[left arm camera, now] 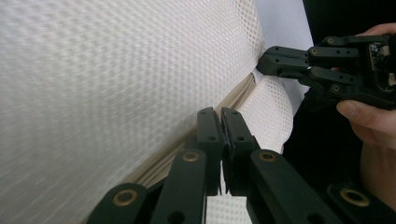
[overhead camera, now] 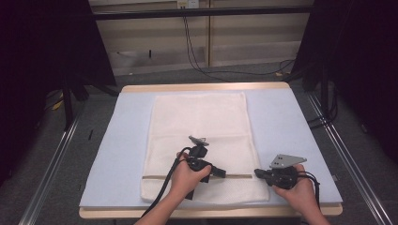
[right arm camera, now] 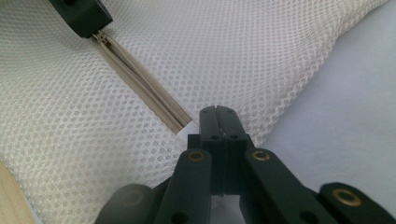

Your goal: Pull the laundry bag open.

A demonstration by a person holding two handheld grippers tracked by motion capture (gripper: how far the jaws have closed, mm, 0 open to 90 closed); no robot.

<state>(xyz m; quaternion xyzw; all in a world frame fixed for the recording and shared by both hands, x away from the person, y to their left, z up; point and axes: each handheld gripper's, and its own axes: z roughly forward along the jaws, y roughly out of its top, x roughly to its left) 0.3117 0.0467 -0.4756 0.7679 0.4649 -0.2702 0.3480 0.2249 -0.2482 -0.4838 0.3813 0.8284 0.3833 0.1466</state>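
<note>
A white mesh bag (overhead camera: 199,126) lies flat on a pale blue mat (overhead camera: 281,122). A beige zipper (overhead camera: 159,177) runs across its near end. My left gripper (overhead camera: 220,172) sits on the zipper line right of the middle, jaws shut on the zipper (left arm camera: 233,98); the pull itself is hidden. My right gripper (overhead camera: 257,173) is shut on the bag's mesh at the zipper's right end (right arm camera: 180,123), at the bag's edge. In the left gripper view the right gripper (left arm camera: 259,63) pinches the mesh (left arm camera: 116,70). In the right gripper view the left gripper (right arm camera: 95,30) rests on the zipper (right arm camera: 144,88).
The mat covers a wooden table (overhead camera: 202,87) whose edge shows at the back and front. Bare mat (right arm camera: 350,116) lies right of the bag. Dark curtains, metal rails and floor cables surround the table.
</note>
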